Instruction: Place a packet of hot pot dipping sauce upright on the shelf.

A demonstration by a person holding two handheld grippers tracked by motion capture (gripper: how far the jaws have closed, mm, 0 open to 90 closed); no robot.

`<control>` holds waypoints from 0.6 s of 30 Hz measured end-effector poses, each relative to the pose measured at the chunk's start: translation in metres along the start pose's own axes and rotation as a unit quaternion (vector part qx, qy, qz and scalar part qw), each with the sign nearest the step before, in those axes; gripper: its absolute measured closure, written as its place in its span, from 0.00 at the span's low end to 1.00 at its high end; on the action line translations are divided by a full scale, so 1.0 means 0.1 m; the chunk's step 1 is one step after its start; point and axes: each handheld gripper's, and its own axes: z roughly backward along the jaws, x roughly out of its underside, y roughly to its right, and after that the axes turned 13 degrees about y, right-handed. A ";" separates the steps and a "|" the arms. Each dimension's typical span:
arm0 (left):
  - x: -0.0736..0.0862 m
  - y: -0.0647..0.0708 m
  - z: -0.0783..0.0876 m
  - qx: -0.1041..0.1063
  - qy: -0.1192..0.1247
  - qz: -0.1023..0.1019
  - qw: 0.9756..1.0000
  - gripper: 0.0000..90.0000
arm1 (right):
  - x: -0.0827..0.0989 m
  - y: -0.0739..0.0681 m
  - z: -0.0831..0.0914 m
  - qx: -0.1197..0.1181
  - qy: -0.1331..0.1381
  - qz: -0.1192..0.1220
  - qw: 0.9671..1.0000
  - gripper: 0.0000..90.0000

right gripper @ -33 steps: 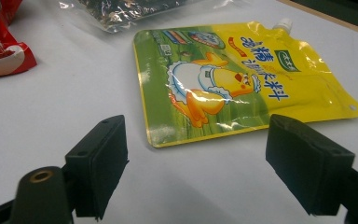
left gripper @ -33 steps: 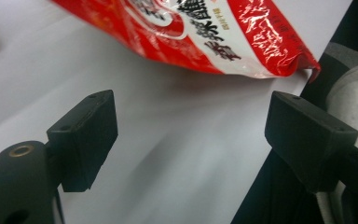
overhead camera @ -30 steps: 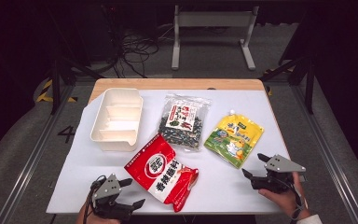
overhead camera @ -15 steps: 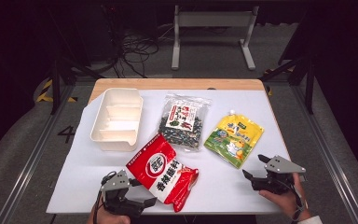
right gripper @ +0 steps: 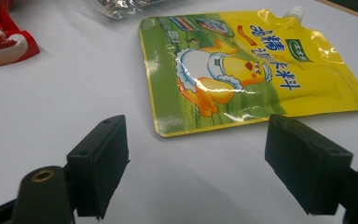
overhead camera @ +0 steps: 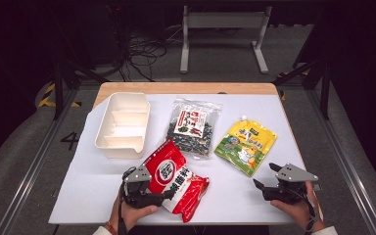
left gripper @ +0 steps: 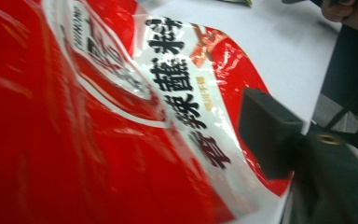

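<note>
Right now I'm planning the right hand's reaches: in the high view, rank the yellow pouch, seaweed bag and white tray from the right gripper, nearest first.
From the right gripper:
1. yellow pouch, just up-left.
2. seaweed bag, mid-table.
3. white tray, far left.

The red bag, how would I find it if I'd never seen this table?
Look at the white table and go to its near edge, left of the middle. The red bag lies there, below the clear packet of dark bits, with the left gripper closing around its edge. It is the only red packet, with a white label.
</note>
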 end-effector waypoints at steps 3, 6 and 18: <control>-0.04 -0.05 -0.02 -0.012 0.010 -0.009 1.000 0.78 | 0.00 0.00 0.00 -0.001 -0.001 -0.001 1.000 0.23; -0.08 -0.09 -0.03 -0.010 0.013 -0.014 1.000 0.88 | 0.01 0.00 0.00 -0.002 -0.001 -0.001 1.000 0.23; -0.36 -0.05 -0.05 0.020 0.058 -0.069 0.996 1.00 | 0.01 0.01 0.02 -0.001 0.001 -0.006 1.000 0.23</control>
